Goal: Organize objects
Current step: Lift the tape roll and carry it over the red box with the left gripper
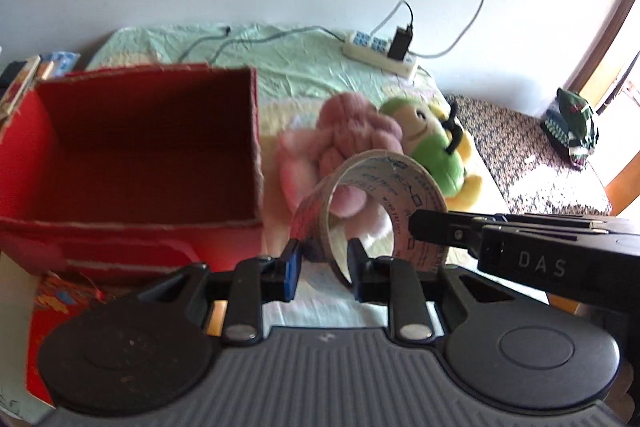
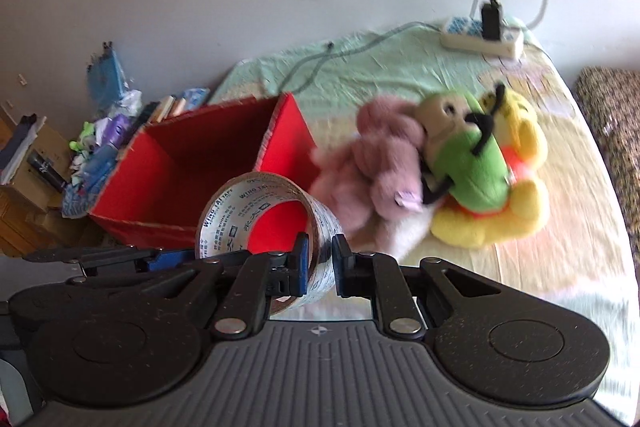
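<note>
While the roll of packing tape is gripped from two sides at once, the handover is best finished by one gripper being released only when the other's hold is judged firm, so that the roll is not dropped or twisted. In the left wrist view the wall of the roll is pinched by the left gripper, one finger inside the ring and one outside, at the roll's lower left edge. In the right wrist view the same is done by the right gripper, which is clamped on the roll's near right wall; its black finger is also seen in the left view, reaching in from the right against the roll's rim. Both grippers are thus closed upon the tape, which is held upright on edge directly ahead of the fingers and above the bedsheet.

Just beyond and to the left of both grippers, an open red cardboard box is seen, apparently empty; it is judged the likely destination, and the roll would be carried leftward over its rim before release. Further ahead and to the right, a pink plush toy is pressed against a green plush toy, under which a yellow plush toy is lying. Farthest off, a power strip is found by the wall.
</note>
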`<action>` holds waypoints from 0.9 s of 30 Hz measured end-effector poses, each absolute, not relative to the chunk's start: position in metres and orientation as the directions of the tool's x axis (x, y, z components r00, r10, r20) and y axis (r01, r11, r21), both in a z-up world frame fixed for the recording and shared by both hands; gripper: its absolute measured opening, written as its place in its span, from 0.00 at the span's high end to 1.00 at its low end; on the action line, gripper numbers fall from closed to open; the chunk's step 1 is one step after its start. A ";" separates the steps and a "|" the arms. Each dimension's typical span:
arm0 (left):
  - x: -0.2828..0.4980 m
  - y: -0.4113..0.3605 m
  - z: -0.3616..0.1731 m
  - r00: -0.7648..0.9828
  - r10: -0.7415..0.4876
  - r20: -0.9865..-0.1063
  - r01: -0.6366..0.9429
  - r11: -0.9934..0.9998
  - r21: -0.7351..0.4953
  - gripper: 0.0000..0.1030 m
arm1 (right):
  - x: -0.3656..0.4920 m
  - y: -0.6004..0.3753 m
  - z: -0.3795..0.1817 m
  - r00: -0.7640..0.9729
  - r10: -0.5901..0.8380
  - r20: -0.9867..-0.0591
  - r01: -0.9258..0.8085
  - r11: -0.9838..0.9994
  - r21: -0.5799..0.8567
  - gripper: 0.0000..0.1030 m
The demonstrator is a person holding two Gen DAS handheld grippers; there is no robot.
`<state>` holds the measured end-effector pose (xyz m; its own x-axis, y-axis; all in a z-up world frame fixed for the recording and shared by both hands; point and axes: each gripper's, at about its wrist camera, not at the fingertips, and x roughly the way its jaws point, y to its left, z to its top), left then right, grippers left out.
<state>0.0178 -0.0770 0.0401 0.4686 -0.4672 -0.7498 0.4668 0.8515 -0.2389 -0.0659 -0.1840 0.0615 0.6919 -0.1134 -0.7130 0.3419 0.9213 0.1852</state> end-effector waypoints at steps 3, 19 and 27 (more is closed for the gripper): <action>0.027 -0.065 0.054 0.499 -0.471 -0.728 0.461 0.855 -0.237 0.77 | -0.053 -0.177 0.073 0.711 -0.107 -0.695 0.308 0.936 0.171 0.87; 0.135 0.008 0.051 0.486 -0.468 -0.738 0.474 0.851 -0.227 0.77 | 0.074 -0.141 0.066 0.675 -0.057 -0.736 0.263 0.950 0.167 0.87; 0.195 0.015 0.007 0.361 -0.459 -0.812 0.492 0.833 -0.252 0.77 | 0.128 -0.145 0.025 0.554 -0.053 -0.831 0.330 0.930 0.161 0.88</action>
